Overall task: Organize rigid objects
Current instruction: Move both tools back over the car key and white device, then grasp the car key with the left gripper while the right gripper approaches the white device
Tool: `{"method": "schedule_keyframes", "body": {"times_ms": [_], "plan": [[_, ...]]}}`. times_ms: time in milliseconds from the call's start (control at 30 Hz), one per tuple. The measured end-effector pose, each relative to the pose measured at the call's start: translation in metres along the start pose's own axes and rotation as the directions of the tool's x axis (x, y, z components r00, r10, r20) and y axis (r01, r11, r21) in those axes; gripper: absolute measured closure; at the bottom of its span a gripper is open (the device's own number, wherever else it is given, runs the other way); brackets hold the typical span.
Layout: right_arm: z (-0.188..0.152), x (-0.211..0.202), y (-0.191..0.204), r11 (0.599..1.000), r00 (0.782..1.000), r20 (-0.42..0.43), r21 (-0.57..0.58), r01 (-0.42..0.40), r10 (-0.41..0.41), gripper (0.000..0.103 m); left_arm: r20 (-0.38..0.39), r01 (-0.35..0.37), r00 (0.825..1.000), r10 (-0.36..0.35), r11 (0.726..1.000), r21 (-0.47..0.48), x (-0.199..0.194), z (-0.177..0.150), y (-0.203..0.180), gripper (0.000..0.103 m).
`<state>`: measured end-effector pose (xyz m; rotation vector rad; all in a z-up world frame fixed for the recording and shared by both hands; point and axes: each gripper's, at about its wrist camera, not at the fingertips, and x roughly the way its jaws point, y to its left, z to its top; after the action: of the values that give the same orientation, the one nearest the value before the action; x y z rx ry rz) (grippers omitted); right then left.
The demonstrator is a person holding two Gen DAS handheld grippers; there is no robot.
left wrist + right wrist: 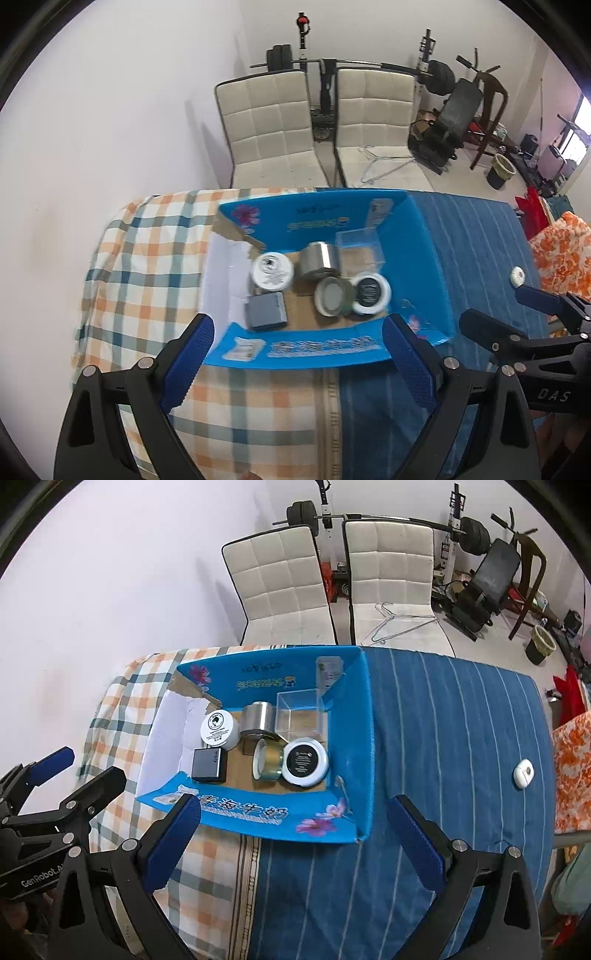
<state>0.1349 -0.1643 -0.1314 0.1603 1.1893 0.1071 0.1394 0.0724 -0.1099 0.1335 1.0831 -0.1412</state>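
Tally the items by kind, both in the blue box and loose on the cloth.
Round jars: 2 (white lid, black lid)
Tape rolls: 2 (silver, clear)
Clear plastic case: 1
Dark grey block: 1
White object loose on the cloth: 1
Total: 7

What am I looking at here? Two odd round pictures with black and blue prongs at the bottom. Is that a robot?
No robot: a person holds a two-fingered claw in each hand, each carrying a wide-angle camera. One picture looks out over the left claw, the other over the right claw. Both are open and hold nothing. Ahead, on a cloth-covered surface, sits a blue cardboard box holding jars, tape rolls, a grey block and a clear plastic case. A small white object lies outside it on the blue striped cloth.
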Motion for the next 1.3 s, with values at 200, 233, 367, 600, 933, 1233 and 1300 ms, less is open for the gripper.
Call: {"method": "schedule_keyframes", "body": {"times_ms": [200,233,367,600,933,1233,1300], "plan": [[-0.029,-0.011,-0.069,0.997,1.0,-0.008,0.073,0.007,-0.007,0.0,-0.018,0.039,0.999,-0.038,0.995,0.089,0.011,-0.01,-0.076,0.009],[-0.036,-0.012,-0.083,0.996,1.0,-0.01,0.093,0.007,-0.006,0.0,-0.026,0.047,0.999,-0.044,0.993,0.108,0.015,-0.013,-0.09,0.01],[-0.077,-0.009,-0.167,0.974,0.998,-0.057,0.223,0.045,-0.033,0.0,-0.079,0.101,0.993,-0.085,0.967,0.234,0.045,-0.031,-0.171,0.01],[-0.168,0.018,-0.296,0.895,0.98,-0.186,0.422,0.145,-0.071,0.0,-0.258,0.233,0.955,-0.144,0.903,0.36,0.116,-0.057,-0.296,0.01],[-0.255,0.044,-0.41,0.79,0.959,-0.282,0.58,0.198,-0.033,0.036,-0.481,0.321,0.871,-0.097,0.854,0.41,0.206,-0.099,-0.416,0.013],[-0.25,0.037,-0.454,0.753,0.972,-0.235,0.639,0.157,-0.003,0.036,-0.435,0.268,0.897,-0.08,0.881,0.39,0.199,-0.086,-0.406,0.084],[-0.235,0.039,-0.458,0.762,0.976,-0.217,0.632,0.14,0.001,0.036,-0.42,0.235,0.905,-0.073,0.908,0.348,0.201,-0.07,-0.39,0.087]]}}
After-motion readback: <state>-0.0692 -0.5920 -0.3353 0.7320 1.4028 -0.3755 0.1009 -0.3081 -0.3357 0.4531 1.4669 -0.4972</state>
